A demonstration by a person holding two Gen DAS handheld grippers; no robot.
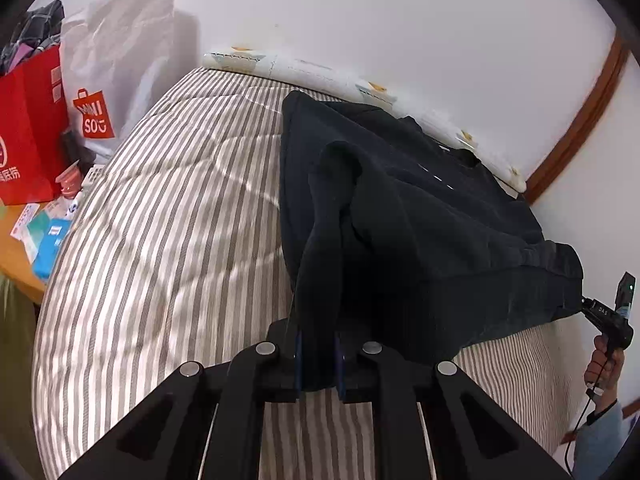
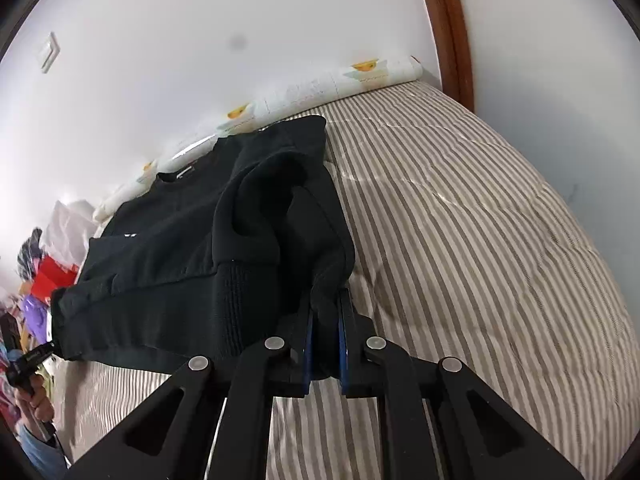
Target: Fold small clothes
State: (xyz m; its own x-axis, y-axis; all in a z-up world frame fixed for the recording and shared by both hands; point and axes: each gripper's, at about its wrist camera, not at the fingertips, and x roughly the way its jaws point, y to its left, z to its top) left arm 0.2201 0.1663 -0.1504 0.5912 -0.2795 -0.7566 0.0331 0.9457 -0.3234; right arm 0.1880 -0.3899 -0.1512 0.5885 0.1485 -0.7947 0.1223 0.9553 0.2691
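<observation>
A black sweatshirt [image 1: 420, 216] lies on the striped bed, its neck toward the wall and its ribbed hem toward me. My left gripper [image 1: 318, 354] is shut on a bunched fold of the sweatshirt's near left corner, which rises between the blue pads. In the right wrist view my right gripper [image 2: 325, 344] is shut on the sweatshirt [image 2: 192, 240] at its near right corner, by the ribbed hem. Each view also shows the other gripper pinching the far hem corner: the right gripper [image 1: 588, 304] and the left gripper [image 2: 52, 346]. The hem hangs stretched between the two.
A grey and white striped bedcover [image 1: 160, 240] lies under the garment. A patterned bolster [image 2: 320, 84] runs along the white wall. Left of the bed stand a red bag [image 1: 32, 128], a white shopping bag [image 1: 116, 60] and a cluttered wooden table [image 1: 24, 264]. A brown door frame [image 2: 448, 28] stands at the right.
</observation>
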